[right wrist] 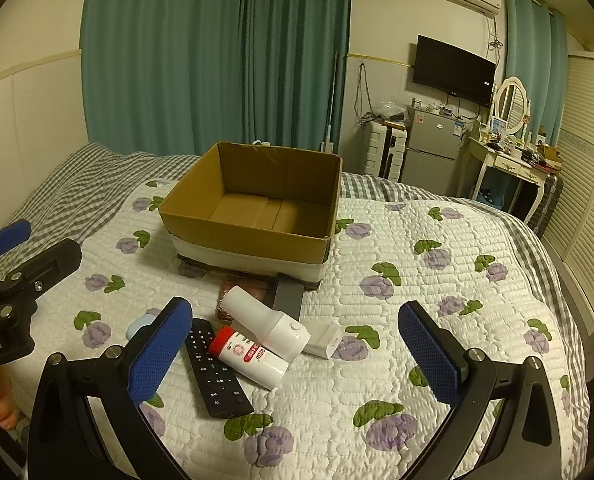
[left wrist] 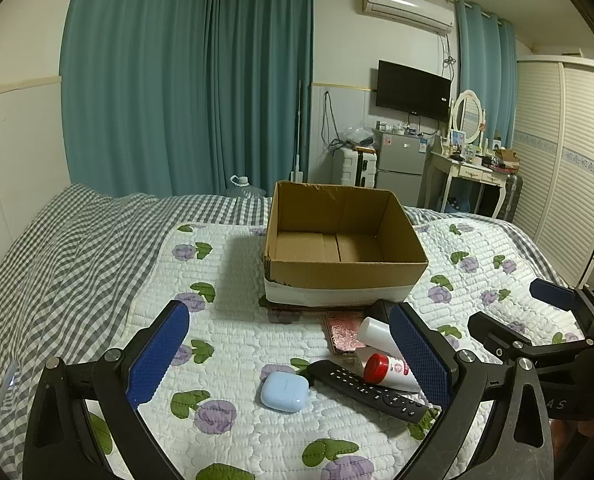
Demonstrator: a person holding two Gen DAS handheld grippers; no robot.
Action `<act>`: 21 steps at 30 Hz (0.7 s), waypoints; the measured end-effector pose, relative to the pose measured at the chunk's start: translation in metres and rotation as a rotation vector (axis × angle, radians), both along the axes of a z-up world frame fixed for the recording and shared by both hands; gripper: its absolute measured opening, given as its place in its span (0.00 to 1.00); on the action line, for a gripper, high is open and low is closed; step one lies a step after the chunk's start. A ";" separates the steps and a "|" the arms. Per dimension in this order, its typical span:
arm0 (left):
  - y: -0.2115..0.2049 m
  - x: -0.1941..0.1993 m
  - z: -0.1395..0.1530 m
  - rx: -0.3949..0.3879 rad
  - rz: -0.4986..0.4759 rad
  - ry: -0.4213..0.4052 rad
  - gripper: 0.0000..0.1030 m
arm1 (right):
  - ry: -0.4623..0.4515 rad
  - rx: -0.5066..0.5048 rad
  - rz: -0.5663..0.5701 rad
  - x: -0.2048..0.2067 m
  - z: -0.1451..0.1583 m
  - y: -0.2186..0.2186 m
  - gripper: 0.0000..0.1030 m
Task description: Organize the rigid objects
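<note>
An empty cardboard box (left wrist: 345,276) (right wrist: 253,236) stands on the bed. In front of it lie a black remote (left wrist: 369,392) (right wrist: 215,372), a red-capped white bottle (left wrist: 389,370) (right wrist: 249,354), a larger white bottle (right wrist: 269,320) (left wrist: 373,332), a light blue earbud case (left wrist: 283,391) (right wrist: 139,326), a small white block (right wrist: 323,340), a dark grey box (right wrist: 289,294) and a pink item (left wrist: 343,336). My left gripper (left wrist: 289,356) is open above the pile. My right gripper (right wrist: 297,352) is open above the bottles.
The bed has a white floral quilt (right wrist: 417,280) over a grey checked sheet (left wrist: 57,260). Teal curtains, a fridge (left wrist: 403,160), a dressing table (left wrist: 473,168) and a wardrobe (left wrist: 569,160) stand beyond the bed.
</note>
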State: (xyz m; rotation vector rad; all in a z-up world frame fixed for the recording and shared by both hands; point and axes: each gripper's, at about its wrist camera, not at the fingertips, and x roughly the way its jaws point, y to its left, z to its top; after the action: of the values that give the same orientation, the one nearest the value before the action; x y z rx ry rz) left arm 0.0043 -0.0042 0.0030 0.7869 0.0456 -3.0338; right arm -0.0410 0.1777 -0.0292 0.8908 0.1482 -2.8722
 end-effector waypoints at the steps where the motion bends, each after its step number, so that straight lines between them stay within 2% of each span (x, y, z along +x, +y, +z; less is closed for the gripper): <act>1: -0.001 -0.001 0.000 0.000 0.001 -0.001 0.99 | -0.002 0.000 0.003 -0.001 0.001 0.001 1.00; 9: -0.006 -0.009 -0.012 -0.005 0.007 -0.025 0.99 | -0.027 0.020 0.026 -0.014 -0.009 -0.001 1.00; 15: -0.019 -0.045 -0.062 0.024 0.009 -0.194 0.97 | -0.092 0.036 0.035 -0.033 -0.036 0.003 1.00; 21: -0.010 -0.072 -0.117 -0.007 -0.003 -0.363 0.96 | -0.143 -0.002 0.047 -0.045 -0.054 0.010 1.00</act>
State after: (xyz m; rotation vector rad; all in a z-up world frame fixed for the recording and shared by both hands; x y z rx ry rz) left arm -0.0677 -0.0146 -0.1140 1.3191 0.0314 -2.8385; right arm -0.0864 0.1880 -0.0833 1.0740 0.1499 -2.7534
